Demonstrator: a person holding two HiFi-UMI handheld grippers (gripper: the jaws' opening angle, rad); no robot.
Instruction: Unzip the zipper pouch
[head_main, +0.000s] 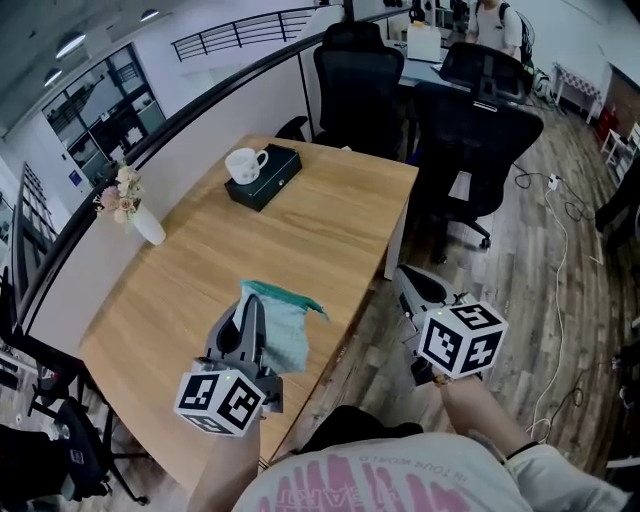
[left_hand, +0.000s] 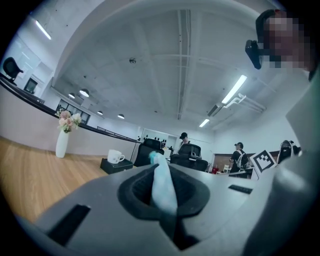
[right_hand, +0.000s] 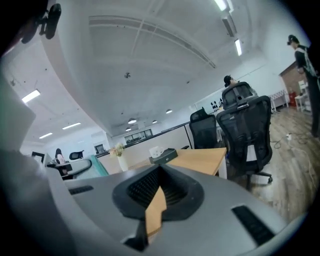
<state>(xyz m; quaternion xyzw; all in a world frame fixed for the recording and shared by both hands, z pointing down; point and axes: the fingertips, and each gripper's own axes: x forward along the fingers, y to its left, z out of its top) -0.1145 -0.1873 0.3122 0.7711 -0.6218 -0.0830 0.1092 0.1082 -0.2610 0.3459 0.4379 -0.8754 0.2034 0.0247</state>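
Left gripper (head_main: 250, 312) clamped on teal fabric zipper pouch (head_main: 290, 325) — anchoring step; right gripper (head_main: 408, 282) shut, empty — next likely must open, pinch zipper pull.

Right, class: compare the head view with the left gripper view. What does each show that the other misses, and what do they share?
Only the head view: the zipper pouch's broad teal side over the table, and the wooden floor with a white cable. Only the left gripper view: the left gripper shut on the pouch's edge, seen close up. Both: the vase of flowers, the white mug on its black box, and black office chairs.
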